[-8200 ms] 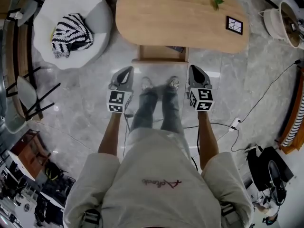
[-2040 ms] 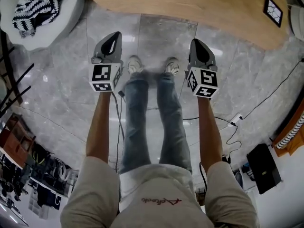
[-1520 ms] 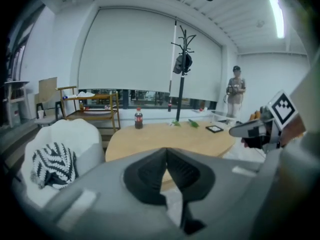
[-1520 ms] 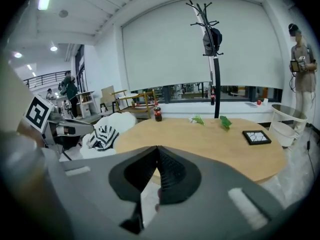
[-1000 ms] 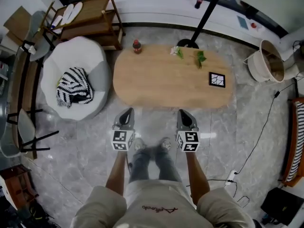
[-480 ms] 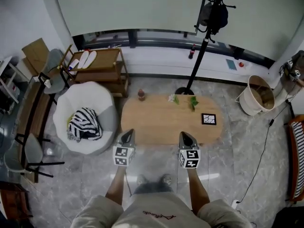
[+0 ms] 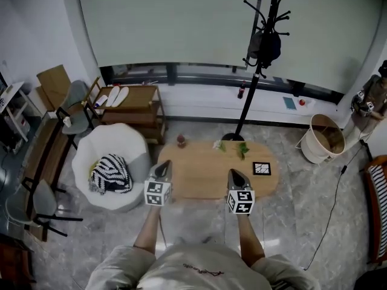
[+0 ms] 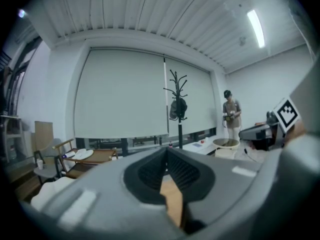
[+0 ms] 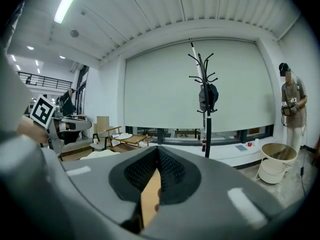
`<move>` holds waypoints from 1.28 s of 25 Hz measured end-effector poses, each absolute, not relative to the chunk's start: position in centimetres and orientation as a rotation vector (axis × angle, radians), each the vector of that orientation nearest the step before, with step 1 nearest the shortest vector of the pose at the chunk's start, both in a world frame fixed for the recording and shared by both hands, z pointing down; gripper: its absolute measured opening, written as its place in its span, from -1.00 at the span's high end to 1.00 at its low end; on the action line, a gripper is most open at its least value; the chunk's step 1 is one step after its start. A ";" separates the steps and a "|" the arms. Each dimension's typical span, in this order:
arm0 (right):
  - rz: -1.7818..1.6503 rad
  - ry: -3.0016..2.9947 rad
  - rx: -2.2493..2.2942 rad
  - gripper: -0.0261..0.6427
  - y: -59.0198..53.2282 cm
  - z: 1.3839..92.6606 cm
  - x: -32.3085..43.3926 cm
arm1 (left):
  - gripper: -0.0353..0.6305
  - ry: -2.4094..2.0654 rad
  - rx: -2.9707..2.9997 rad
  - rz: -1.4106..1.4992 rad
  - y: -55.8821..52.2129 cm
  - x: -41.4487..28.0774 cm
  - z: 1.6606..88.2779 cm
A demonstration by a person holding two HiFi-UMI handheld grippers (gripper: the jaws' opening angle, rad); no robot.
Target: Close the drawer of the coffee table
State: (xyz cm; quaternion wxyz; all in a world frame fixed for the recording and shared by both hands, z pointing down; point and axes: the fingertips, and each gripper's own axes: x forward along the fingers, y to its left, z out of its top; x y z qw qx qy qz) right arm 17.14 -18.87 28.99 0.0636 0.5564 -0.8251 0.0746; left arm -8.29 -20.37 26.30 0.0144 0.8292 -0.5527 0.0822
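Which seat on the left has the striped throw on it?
The round white armchair beside the left end of the coffee table: the black-and-white striped throw lies on its seat. The grey chairs carry none.

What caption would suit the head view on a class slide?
Standing person holds shut left gripper and shut right gripper before an oval light-wood coffee table, no drawer sticking out.

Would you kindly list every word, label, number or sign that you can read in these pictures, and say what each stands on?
No text here reads clearly.
On the shirt: a red script print, too blurred to read.
On the left gripper and the right gripper: square coded markers, no letters or digits.
On the bottle on the coffee table: label too small to read.
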 end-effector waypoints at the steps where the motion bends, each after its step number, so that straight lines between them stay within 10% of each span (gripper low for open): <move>1: 0.218 -2.498 1.686 0.91 -19.0 28.4 17.1 | 0.88 -1.722 2.585 0.252 -20.4 -8.3 25.9; 32: 0.146 -2.539 1.672 0.91 -21.3 24.9 16.5 | 0.88 -1.706 2.639 0.196 -22.0 -6.3 23.5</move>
